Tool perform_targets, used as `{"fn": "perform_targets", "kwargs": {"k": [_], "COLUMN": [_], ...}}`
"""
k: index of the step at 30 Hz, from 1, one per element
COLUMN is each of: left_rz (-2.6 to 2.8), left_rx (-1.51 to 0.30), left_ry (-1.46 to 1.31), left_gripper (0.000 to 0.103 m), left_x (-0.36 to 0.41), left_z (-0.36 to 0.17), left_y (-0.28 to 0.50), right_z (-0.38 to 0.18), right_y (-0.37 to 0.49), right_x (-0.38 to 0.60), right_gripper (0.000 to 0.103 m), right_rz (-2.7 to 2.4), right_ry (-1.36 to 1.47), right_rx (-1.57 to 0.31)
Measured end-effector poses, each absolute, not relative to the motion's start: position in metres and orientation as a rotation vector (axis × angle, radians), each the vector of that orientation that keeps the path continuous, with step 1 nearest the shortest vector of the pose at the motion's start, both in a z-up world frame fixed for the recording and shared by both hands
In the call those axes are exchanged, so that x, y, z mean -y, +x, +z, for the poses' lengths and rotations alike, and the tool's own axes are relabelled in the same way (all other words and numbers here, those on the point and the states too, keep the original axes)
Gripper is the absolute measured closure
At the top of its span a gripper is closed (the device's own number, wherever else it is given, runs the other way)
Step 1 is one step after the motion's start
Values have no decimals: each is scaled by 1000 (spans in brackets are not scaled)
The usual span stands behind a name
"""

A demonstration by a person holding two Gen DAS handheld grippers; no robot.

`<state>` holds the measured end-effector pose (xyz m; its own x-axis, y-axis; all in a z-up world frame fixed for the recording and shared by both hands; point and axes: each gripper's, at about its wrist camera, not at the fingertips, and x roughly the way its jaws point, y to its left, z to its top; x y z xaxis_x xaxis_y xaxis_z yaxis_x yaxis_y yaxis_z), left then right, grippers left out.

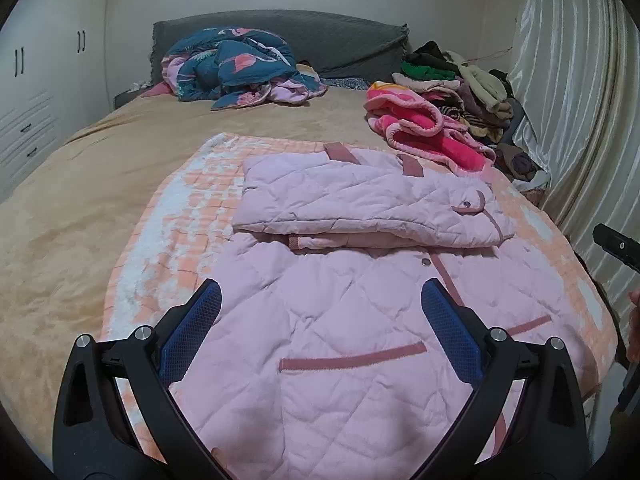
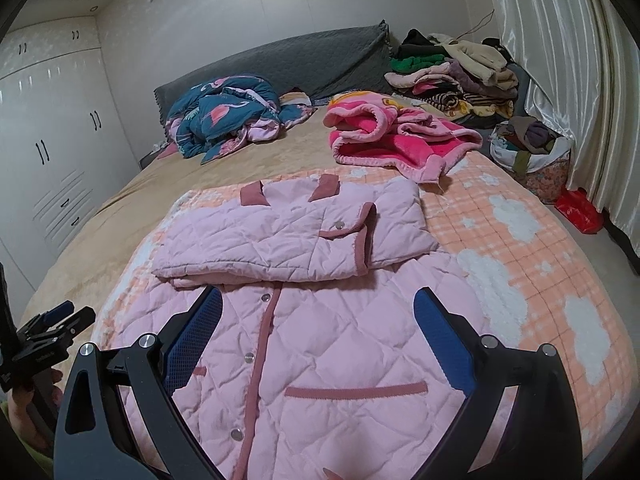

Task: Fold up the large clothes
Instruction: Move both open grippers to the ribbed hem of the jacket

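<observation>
Two hand-held grippers hover over a pale pink quilted padded jacket with dusty-rose trim point(image 1: 360, 320), which lies spread flat on an orange-and-white checked fleece blanket point(image 1: 176, 216) on the wide bed, its upper part already doubled back into a thick band across the far side. The padding looks soft, light and springy, so I judge it will bend easily but puff back up and slide on itself rather than hold a crease; the firm hem and the trimmed front edge with its snaps seem the surest places to pinch, taking both layers at once. Below the left gripper point(image 1: 322, 308), whose blue-padded fingers are spread wide and hold nothing, sits the near lower body with its pocket welt. Likewise spread and empty, the right gripper point(image 2: 318, 312) hangs above the snap placket and right pocket, just short of the folded band.
</observation>
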<state>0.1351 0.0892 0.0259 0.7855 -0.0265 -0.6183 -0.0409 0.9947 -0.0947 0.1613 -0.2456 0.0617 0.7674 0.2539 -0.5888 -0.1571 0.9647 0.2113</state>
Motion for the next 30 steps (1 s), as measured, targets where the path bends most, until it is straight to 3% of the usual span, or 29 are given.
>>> {"fn": "perform_targets", "kwargs": {"k": [30], "left_rz": [4], "left_rx": [-710], "left_ry": [-23], "left_gripper": [9], "left_x": [-63], "left_z": [26], "left_y": [83], "right_z": [45], "right_y": [107], "right_x": [286], "right_gripper": [7], "right_rz": [209], "right_ry": [129], "right_rx": [-700]}}
